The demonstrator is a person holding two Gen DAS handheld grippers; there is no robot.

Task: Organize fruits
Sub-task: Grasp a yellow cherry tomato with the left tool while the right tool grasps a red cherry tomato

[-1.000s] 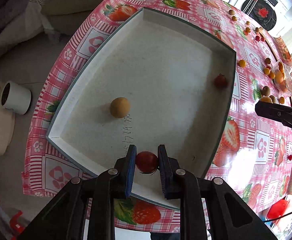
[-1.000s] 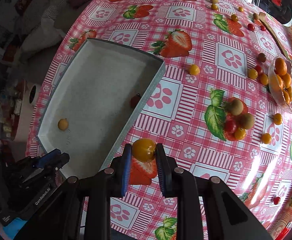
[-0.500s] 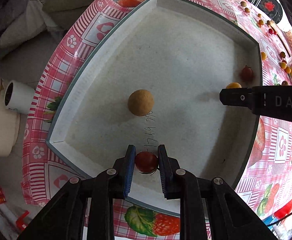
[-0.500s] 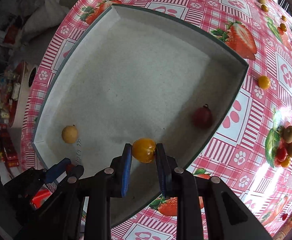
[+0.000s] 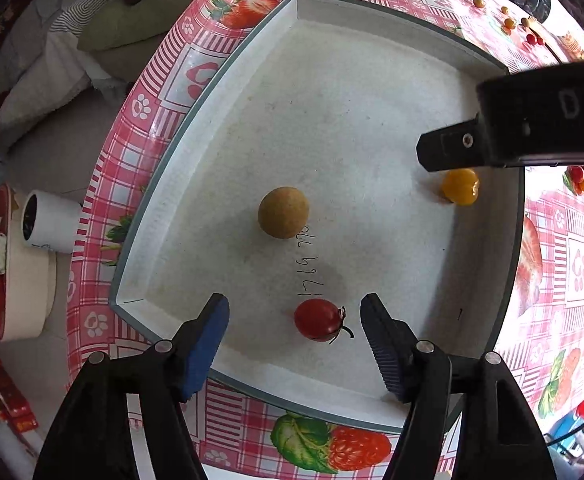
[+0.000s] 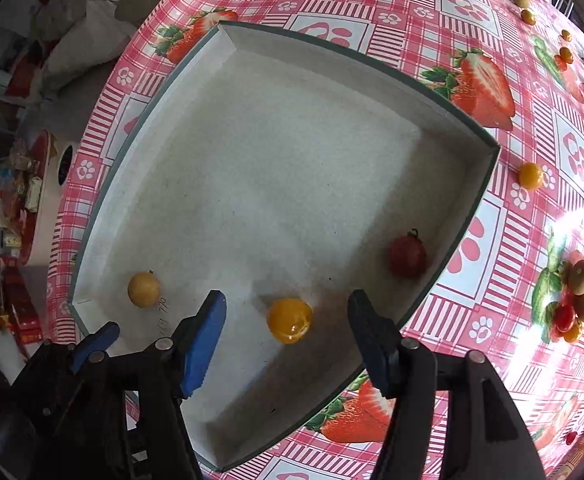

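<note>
Fruits now lie loose on the tray (image 5: 212, 80) floor: a red tomato (image 5: 318, 319) between the spread jaws of the left gripper (image 5: 294, 334), a yellow tomato (image 6: 290, 320) between the parted jaws of the right gripper (image 6: 288, 330), a tan fruit (image 5: 283, 212) mid-tray. Risk, I judge: a finger brushing either round tomato on withdrawal would send it rolling toward the tray wall

A: Tray (image 5: 372, 92) finish? Matt, grainy, speckled white; looks like card or plastic, can't be told.
B: Surface (image 6: 532, 132) cloth: glossy, glare seen. Yellow tomato (image 6: 290, 320) smooth, shiny. Brown fruit (image 5: 283, 212) dull, rough-ish. Tongs (image 5: 294, 330): matt black plastic, ribbed pads.
</note>
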